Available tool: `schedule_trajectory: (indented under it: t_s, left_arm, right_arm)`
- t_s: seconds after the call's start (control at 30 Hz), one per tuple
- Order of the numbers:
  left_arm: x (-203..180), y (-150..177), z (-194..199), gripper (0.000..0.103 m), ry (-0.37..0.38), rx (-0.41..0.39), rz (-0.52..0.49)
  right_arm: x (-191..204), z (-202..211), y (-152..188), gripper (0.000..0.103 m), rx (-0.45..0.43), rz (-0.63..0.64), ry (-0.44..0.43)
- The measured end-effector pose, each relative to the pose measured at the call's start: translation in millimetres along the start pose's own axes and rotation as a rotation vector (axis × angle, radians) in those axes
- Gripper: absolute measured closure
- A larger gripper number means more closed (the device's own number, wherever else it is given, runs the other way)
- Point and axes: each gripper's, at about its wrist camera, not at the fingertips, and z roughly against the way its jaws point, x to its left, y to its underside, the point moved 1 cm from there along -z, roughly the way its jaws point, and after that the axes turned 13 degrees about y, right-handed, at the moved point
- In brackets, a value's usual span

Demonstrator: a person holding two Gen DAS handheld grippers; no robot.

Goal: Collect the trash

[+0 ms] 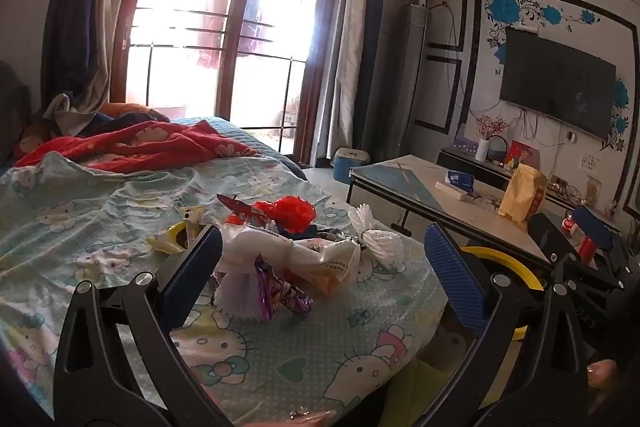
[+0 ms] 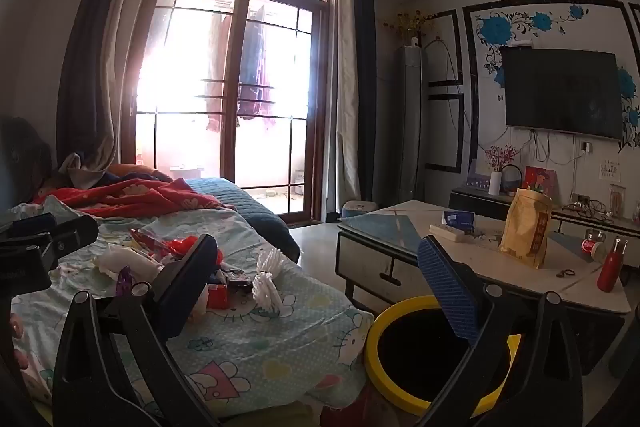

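Pale-green cartoon bedsheet covers the bed, the largest thing before me, and all the trash lies on it in one loose heap. From my left gripper the heap is straight ahead at twelve o'clock, very near, and already partly between the two blue pads; the jaws stand wide apart and press on nothing. My right gripper is also spread wide and empty, and from it the heap lies at about ten o'clock, farther off. So I judge the left hand is the nearer one for the first pick.

Next in size is the bin with the yellow rim. It stands on the floor just beside the bed corner, at about one o'clock under my right gripper. Its inside looks only dark, so I cannot tell if something is in it.

Inside the heap, the white plastic bag lies with its long axis across my left jaws, roughly from nine to three o'clock. The purple wrapper is nearest, the white pleated paper at one o'clock, the red crumpled piece behind.
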Motion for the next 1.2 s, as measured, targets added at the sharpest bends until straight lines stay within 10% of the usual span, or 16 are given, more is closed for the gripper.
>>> schedule_trajectory:
  t_s: [1.2]
  left_arm:
    - [6,-5,1,0.01,0.005,-0.006,-0.002]
  right_arm:
    - [-1,-2,8,0.006,0.017,-0.017,0.004]
